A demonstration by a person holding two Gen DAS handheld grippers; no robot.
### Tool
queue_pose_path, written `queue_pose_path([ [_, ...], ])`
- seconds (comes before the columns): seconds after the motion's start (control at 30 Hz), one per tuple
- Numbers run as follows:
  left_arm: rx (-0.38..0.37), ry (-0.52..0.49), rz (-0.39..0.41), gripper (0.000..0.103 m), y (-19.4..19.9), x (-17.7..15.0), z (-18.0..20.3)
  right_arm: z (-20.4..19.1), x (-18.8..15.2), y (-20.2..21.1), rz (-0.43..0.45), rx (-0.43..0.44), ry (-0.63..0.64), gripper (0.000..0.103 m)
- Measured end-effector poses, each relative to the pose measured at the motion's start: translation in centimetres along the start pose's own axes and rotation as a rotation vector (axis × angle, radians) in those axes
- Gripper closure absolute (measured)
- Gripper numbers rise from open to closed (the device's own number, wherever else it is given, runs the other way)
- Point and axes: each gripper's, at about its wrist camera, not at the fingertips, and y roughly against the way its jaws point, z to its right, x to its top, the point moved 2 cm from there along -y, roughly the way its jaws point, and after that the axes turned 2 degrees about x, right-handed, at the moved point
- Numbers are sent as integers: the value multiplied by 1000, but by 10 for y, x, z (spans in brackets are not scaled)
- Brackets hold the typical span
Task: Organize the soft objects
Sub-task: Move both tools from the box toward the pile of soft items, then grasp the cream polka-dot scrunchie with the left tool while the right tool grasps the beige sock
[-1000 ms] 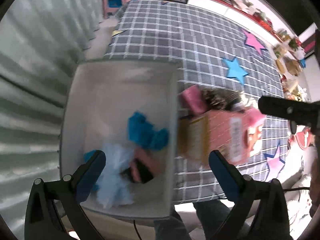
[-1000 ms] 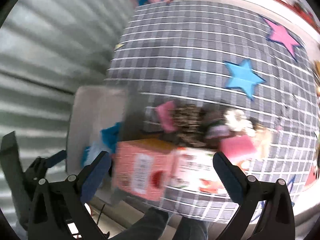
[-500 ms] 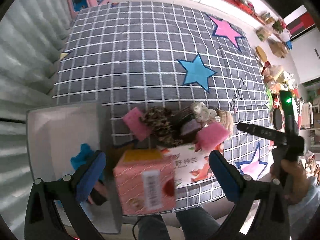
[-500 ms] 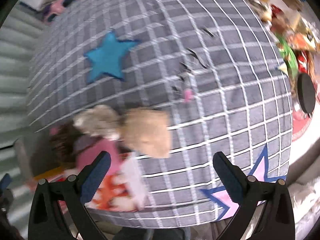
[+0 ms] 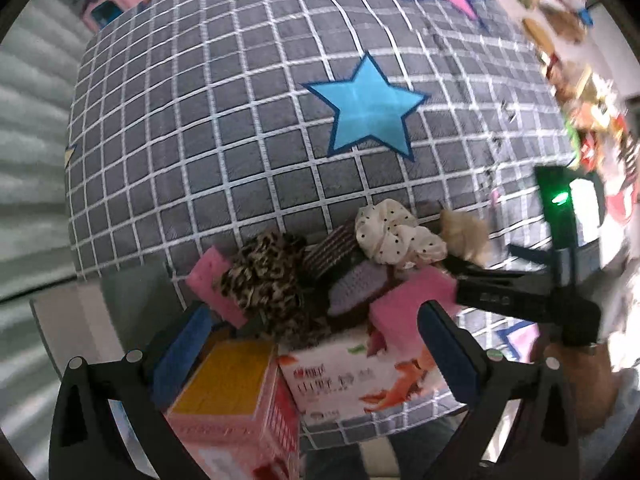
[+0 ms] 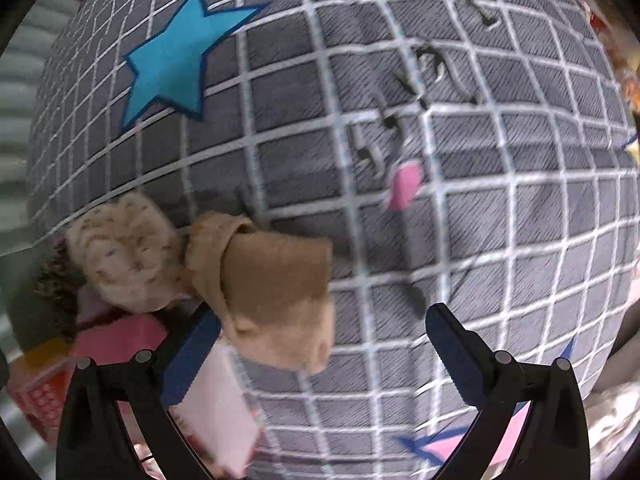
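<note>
A pile of soft things lies at the near edge of the checked bedspread (image 5: 248, 128): a leopard scrunchie (image 5: 264, 280), a polka-dot scrunchie (image 5: 392, 232), a beige cloth (image 5: 464, 232), a lavender piece (image 5: 356, 284) and two pink sponges (image 5: 212, 284) (image 5: 408, 308). My left gripper (image 5: 316, 352) hangs open above the pile and two cartons. My right gripper (image 6: 322, 352) is open too, with the beige cloth (image 6: 276, 296) lying just ahead of its left finger (image 6: 192, 356), not between the pads. The polka-dot scrunchie (image 6: 120, 256) sits left of that cloth.
A white carton (image 5: 360, 376) and a pink and yellow carton (image 5: 236, 400) lie under the pile's near side. A white bin (image 5: 68, 320) shows at the left edge. A small pink scrap (image 6: 404, 188) lies on the bedspread. Cluttered shelves (image 5: 560, 32) run along the right.
My left gripper has swung right, from over the white bin to over the pile. My right gripper has moved right and closer to the beige cloth. Both stay open.
</note>
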Motion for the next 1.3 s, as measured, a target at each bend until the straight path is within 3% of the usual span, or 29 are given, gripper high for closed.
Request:
queue_pose_path([
  [0.17, 43, -79, -86, 0, -34, 13, 25, 39, 4, 11, 48, -69, 5, 0],
  [0.3, 12, -91, -133, 0, -54, 25, 37, 73, -2, 13, 38, -39, -54, 0],
  [0.4, -7, -58, -123, 0, -60, 41, 36, 82, -5, 12, 35, -28, -77, 0],
  [0.57, 128, -124, -101, 0, -71, 65, 35, 89, -7, 16, 37, -27, -69, 0],
  [0.7, 205, -60, -21, 0, -59, 101, 8, 76, -7, 15, 36, -15, -75, 0],
  [0.77, 151, -20, 7, 0, -43, 111, -4, 72, 5, 16, 34, -9, -79, 0],
  [1.0, 52, -95, -53, 0, -43, 92, 18, 85, -3, 19, 40, 18, -90, 0],
  [1.2, 41, 22, -57, 0, -77, 94, 25, 90, 0, 39, 73, 118, -100, 0],
  [1.3, 27, 71, -68, 0, -95, 98, 26, 83, 2, 35, 55, 98, -54, 0],
])
